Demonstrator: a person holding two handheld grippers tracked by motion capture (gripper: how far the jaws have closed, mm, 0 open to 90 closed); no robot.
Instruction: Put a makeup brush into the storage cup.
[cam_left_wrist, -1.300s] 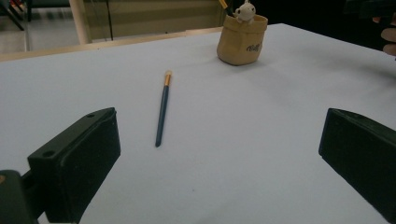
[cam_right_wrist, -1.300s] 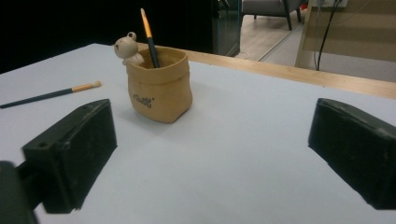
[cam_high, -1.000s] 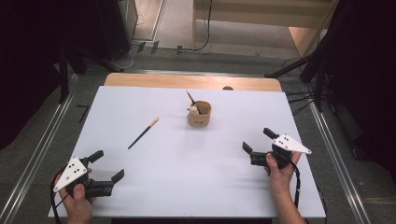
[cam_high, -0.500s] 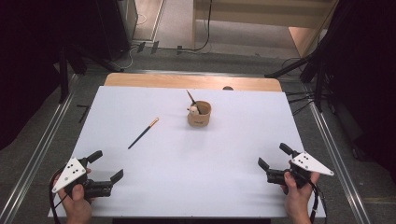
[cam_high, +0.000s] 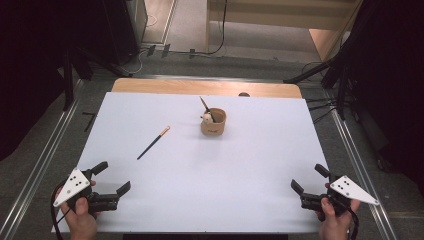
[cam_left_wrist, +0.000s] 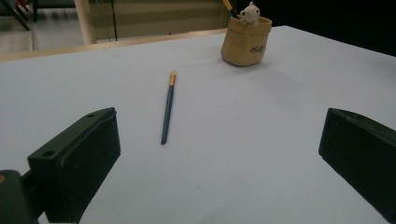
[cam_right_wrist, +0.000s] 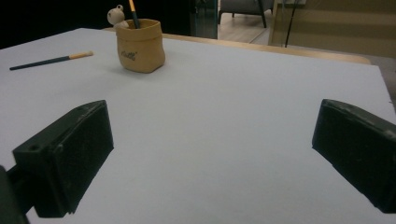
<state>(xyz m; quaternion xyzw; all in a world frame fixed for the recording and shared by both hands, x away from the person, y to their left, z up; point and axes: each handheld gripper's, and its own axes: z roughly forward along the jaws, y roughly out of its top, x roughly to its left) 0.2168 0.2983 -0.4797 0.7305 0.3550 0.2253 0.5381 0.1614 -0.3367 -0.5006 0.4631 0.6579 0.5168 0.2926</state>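
White sheeting is covering the bench (cam_high: 210, 200), which is carrying one tan pot (cam_high: 213, 123) near the middle of its far edge and one dark brush (cam_high: 153, 142) lying flat, left of the pot and well apart from it. One more brush handle and one small pale figure are sticking up out of the pot. Two tools are waiting with jaws spread wide and empty: the left hand-held gripper (cam_high: 114, 179) at the near left corner, the right hand-held gripper (cam_high: 309, 180) at the near right corner.

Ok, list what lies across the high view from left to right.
Left gripper → loose brush lying on the table → tan pot with a brush standing in it → right gripper.
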